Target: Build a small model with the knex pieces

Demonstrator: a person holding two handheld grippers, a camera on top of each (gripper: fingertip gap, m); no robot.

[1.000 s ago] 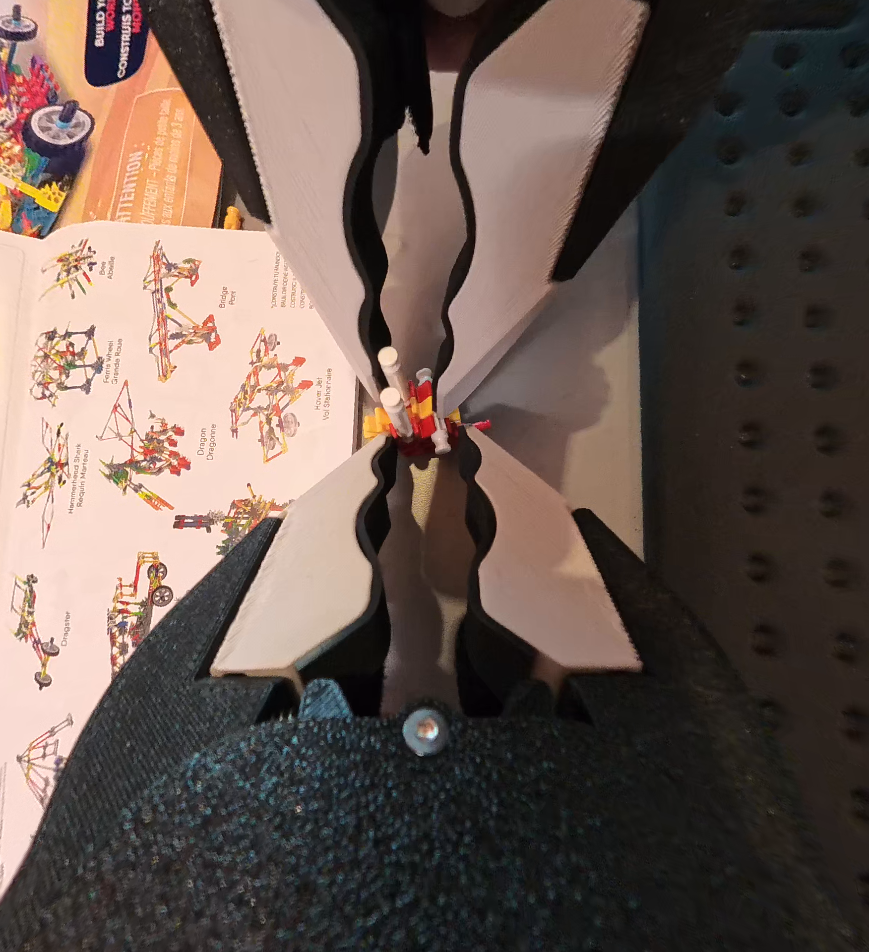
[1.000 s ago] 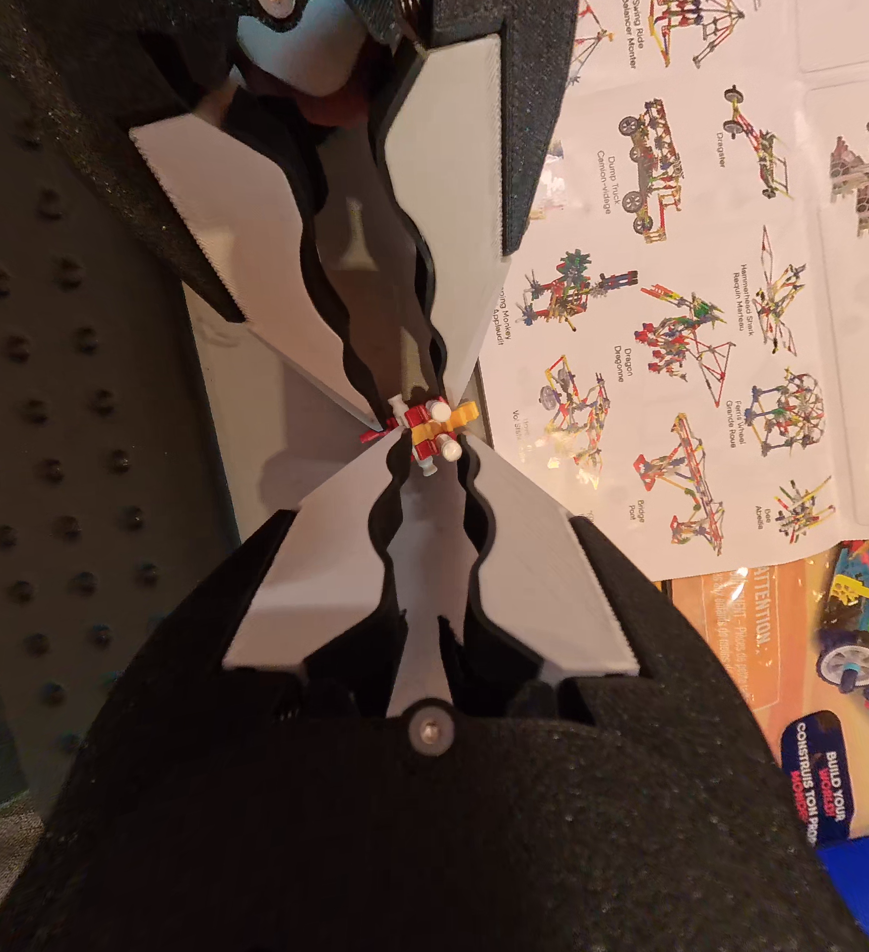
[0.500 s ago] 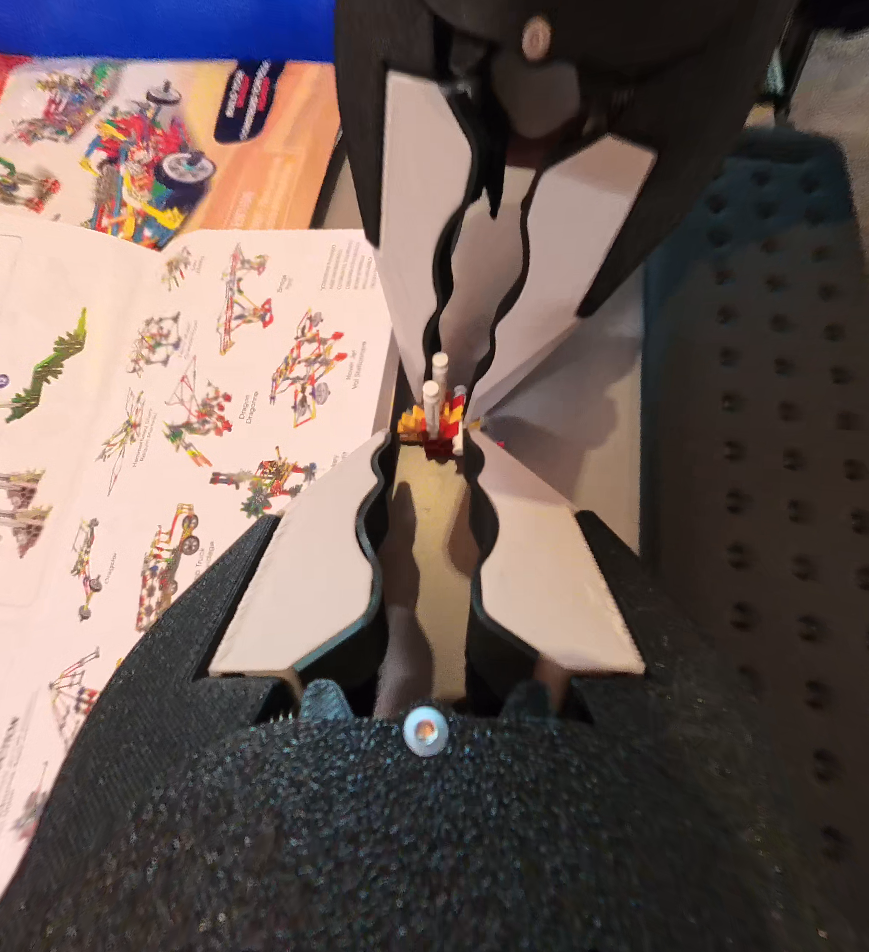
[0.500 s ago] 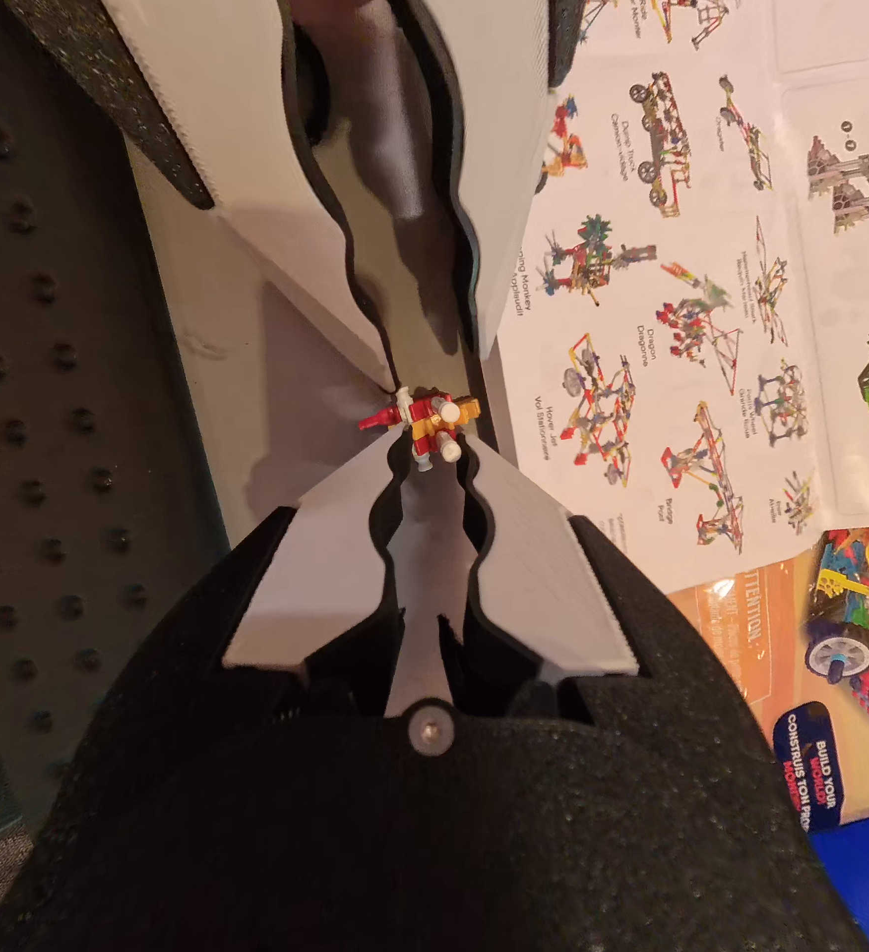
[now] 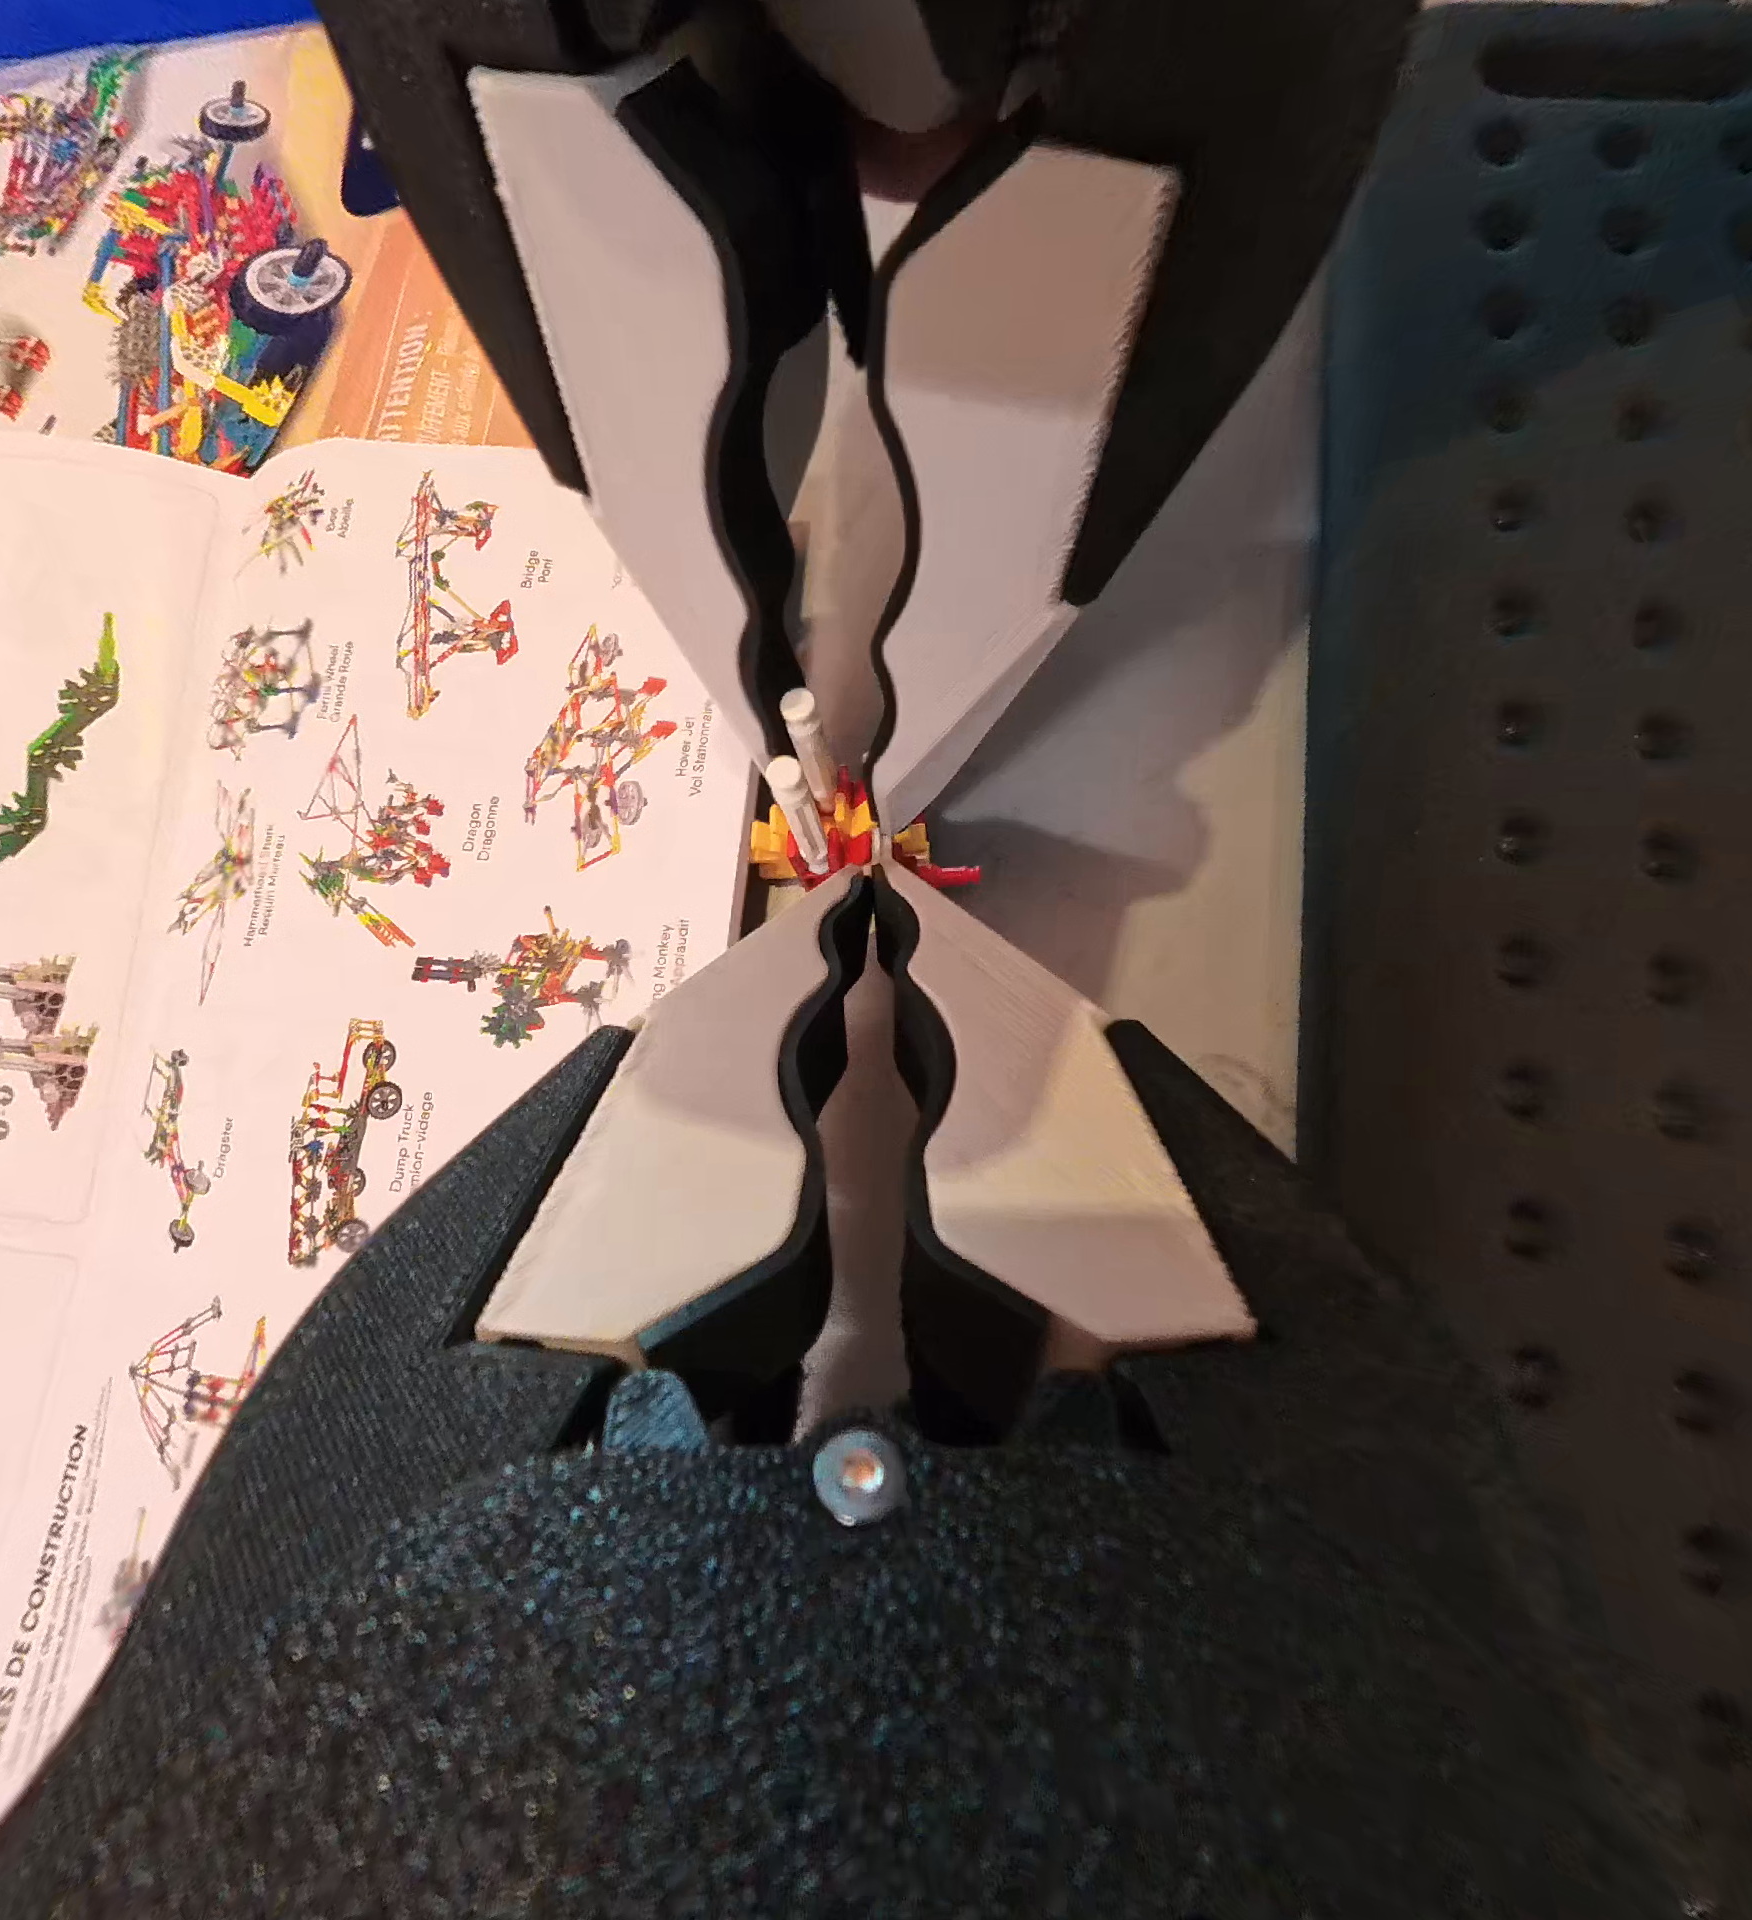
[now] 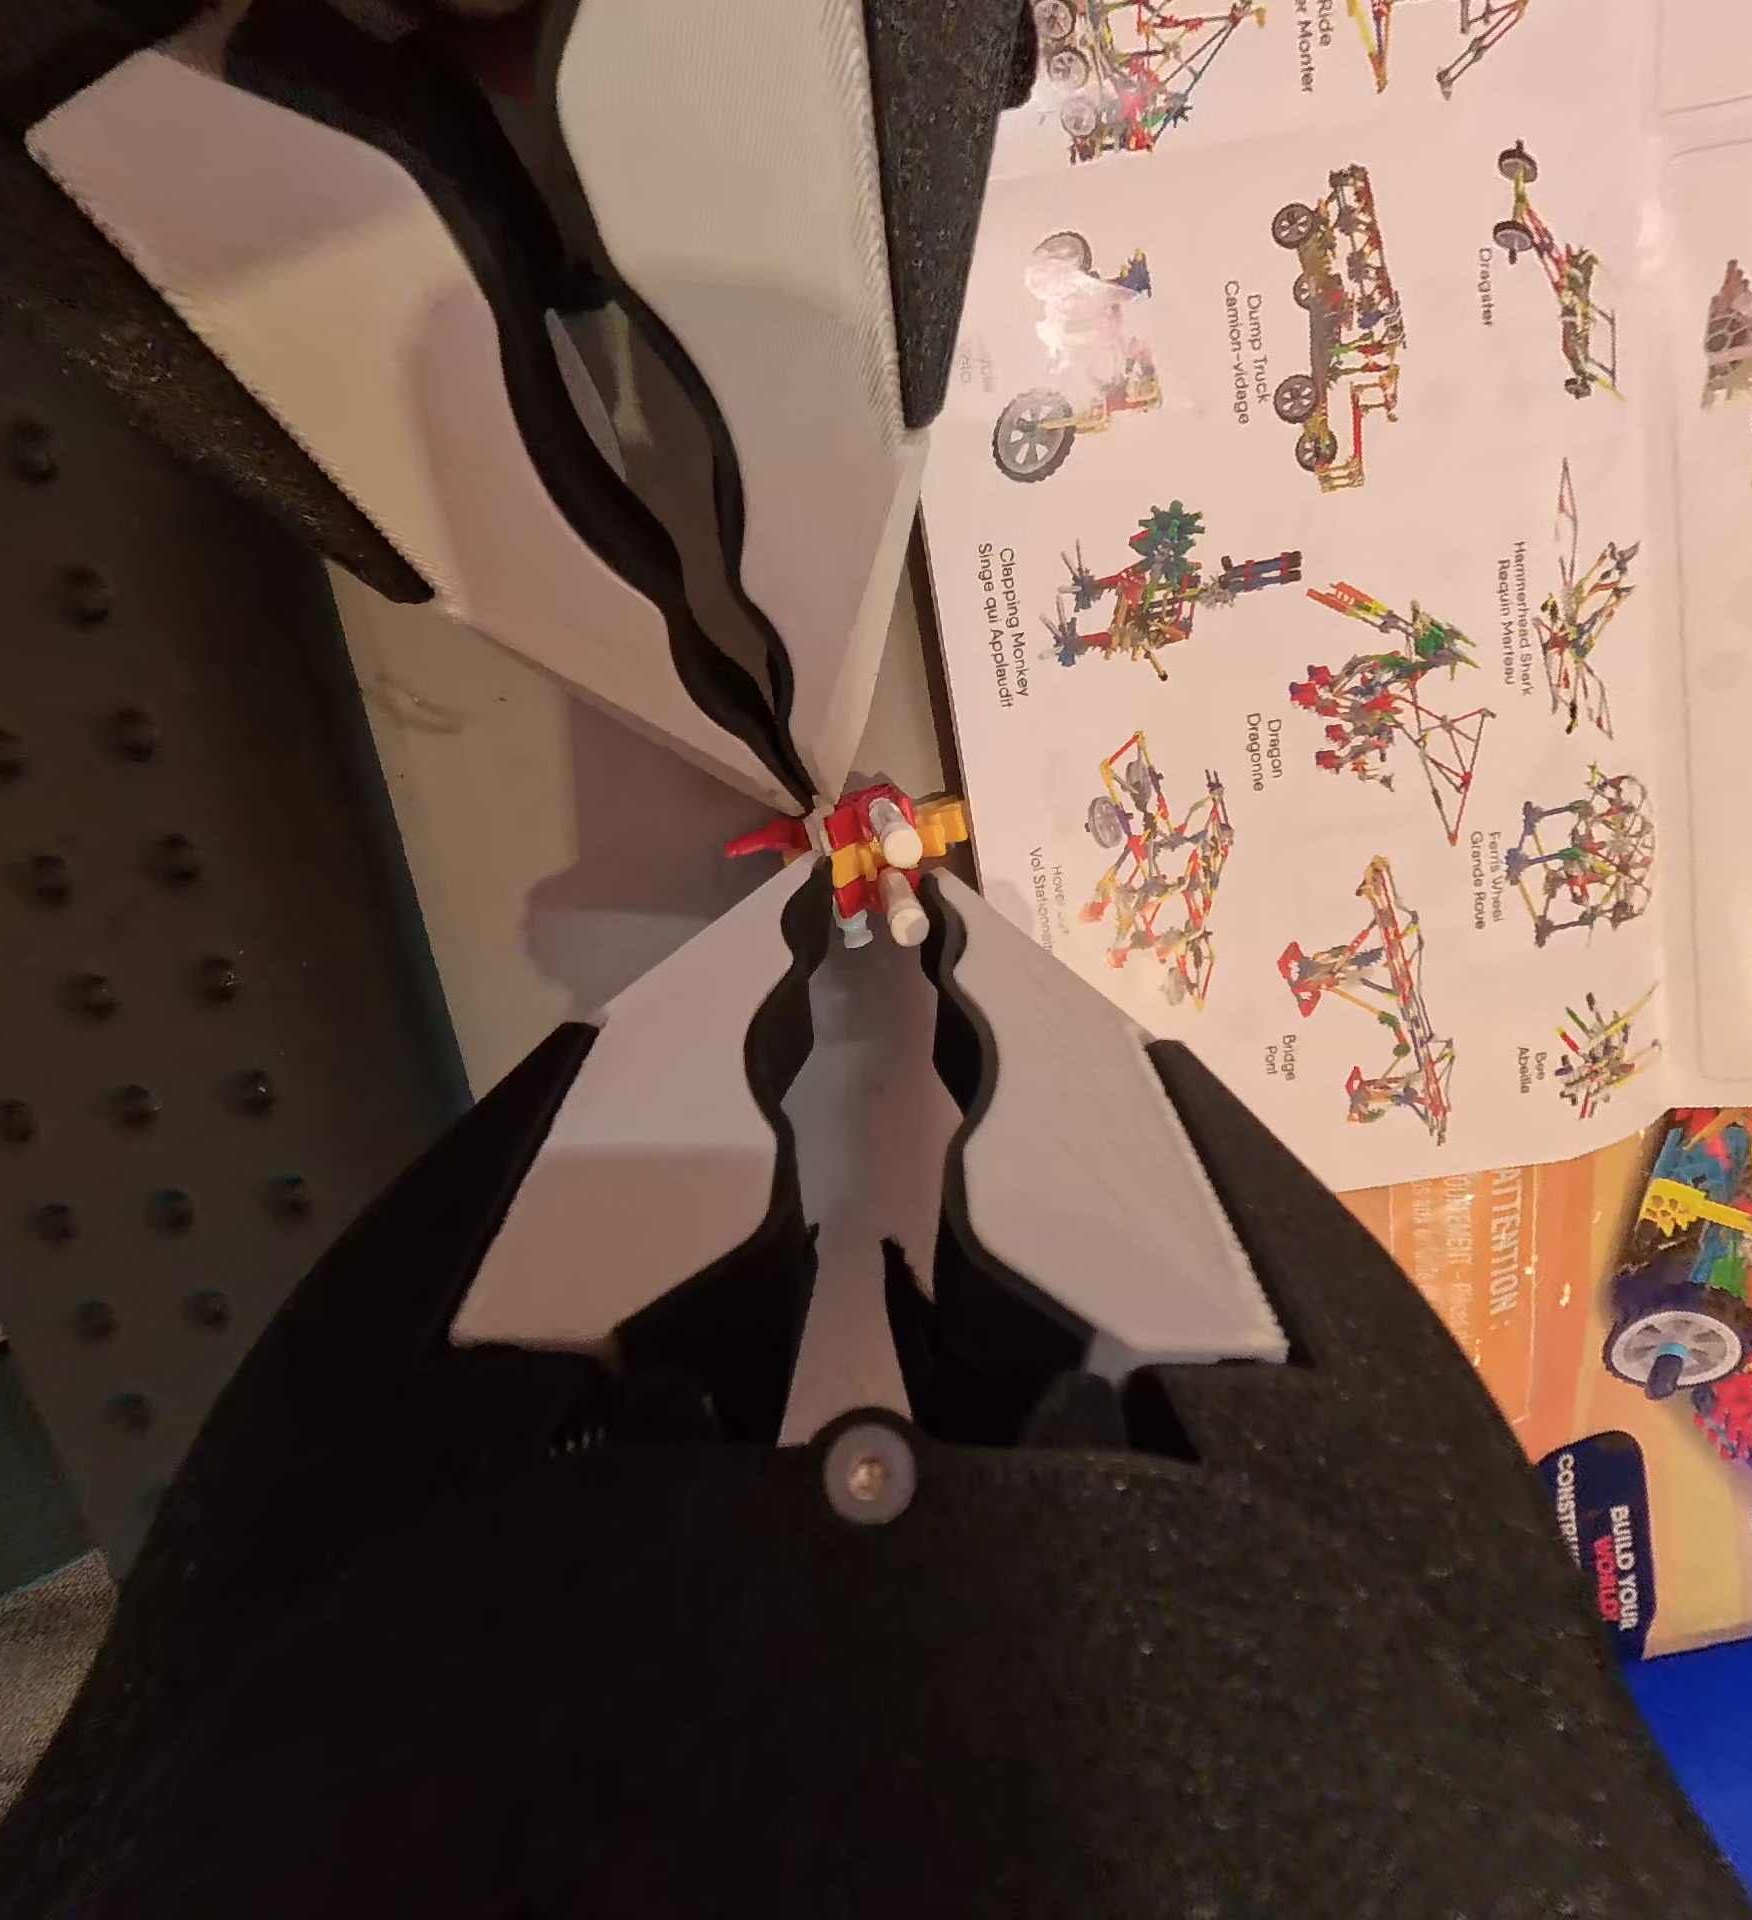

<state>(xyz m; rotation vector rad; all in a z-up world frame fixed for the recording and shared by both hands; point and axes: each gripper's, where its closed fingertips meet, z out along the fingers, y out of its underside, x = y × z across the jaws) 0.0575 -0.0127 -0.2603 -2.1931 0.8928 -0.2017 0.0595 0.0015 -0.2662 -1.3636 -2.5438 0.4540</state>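
Observation:
A small toy assembly [image 5: 846,836] of red and yellow connectors with two white rods [image 5: 799,805] hangs between my two grippers, which face each other tip to tip. My left gripper [image 5: 867,883] is shut, its tips almost touching, pinching the red end of the assembly. In the right wrist view the left gripper [image 6: 810,805] comes in from above. My right gripper [image 6: 872,894] is shut on the assembly [image 6: 867,847], its fingers either side of the rods [image 6: 898,847]. It shows from above in the left wrist view [image 5: 830,758].
A white instruction sheet [image 5: 332,831] with pictured models lies beside the grippers, also in the right wrist view [image 6: 1371,727]. A printed orange box [image 5: 228,260] lies past it. A dark perforated panel [image 5: 1578,935] is on the other side, and a pale strip of tabletop [image 5: 1163,883] lies below. My left and right fingertips are right by each other.
My left gripper's fingers have closed from a small gap to nearly touching on the assembly's red end. Both grippers shifted slightly while holding the assembly between them.

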